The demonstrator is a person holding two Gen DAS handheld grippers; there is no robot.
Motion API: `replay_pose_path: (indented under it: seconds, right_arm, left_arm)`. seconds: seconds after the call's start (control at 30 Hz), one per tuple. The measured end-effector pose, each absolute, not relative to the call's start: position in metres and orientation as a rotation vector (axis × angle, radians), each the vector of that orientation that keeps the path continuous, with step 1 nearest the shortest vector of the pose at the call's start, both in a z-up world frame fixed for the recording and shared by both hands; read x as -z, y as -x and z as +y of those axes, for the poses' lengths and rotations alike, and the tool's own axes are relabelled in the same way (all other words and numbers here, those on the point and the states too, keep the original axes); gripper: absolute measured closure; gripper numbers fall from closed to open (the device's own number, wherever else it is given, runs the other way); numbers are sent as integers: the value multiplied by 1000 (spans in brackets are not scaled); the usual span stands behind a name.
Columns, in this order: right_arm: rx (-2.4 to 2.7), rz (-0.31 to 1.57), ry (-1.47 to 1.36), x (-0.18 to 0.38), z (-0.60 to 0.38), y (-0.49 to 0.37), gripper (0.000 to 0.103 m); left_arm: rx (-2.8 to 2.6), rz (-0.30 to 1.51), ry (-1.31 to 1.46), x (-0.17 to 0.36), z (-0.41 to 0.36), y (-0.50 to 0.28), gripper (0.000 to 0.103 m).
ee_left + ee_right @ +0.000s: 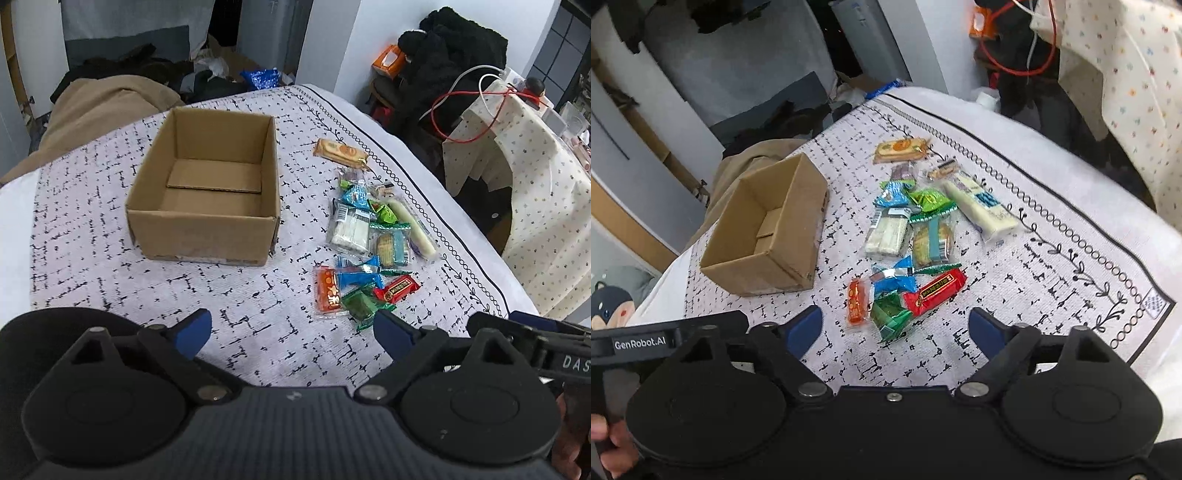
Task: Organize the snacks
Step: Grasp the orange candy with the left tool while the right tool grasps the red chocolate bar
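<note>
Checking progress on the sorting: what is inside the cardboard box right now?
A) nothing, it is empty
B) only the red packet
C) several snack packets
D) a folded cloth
A: the cardboard box shows only its bare bottom flaps, while the snacks all lie on the cloth beside it and both grippers are open and hold nothing.

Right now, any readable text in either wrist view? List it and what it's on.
"GenRobot.AI": white label on the left gripper body, seen in the right wrist view.
"DAS", cut off by the frame edge: on the right gripper body, seen in the left wrist view.
Red snack bar: gold label print, too small to read.
Orange snack pack: white characters, too blurred to read.
Other wrappers: print unreadable.
</note>
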State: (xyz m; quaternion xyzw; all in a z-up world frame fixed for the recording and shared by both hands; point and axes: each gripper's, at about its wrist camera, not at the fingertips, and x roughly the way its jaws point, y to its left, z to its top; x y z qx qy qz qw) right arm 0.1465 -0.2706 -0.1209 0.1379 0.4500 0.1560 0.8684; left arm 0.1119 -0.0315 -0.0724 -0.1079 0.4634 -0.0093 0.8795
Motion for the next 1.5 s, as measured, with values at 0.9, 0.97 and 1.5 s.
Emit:
replay_pose_path:
  seconds: [0.9,0.97,1.5]
  right_arm:
    - [-271,1144,-452,200,-276,-225,65]
    - [-264,1162,-454,206,-275,-230,67]
    - [-244,1219,-443,230,-265,-252,68]
  left_arm:
    - [9,1110,283,143,-58,-197,41]
    - [7,1116,292,148,-60,-203,43]
    - [-6,1218,297,196,-76,-234,62]
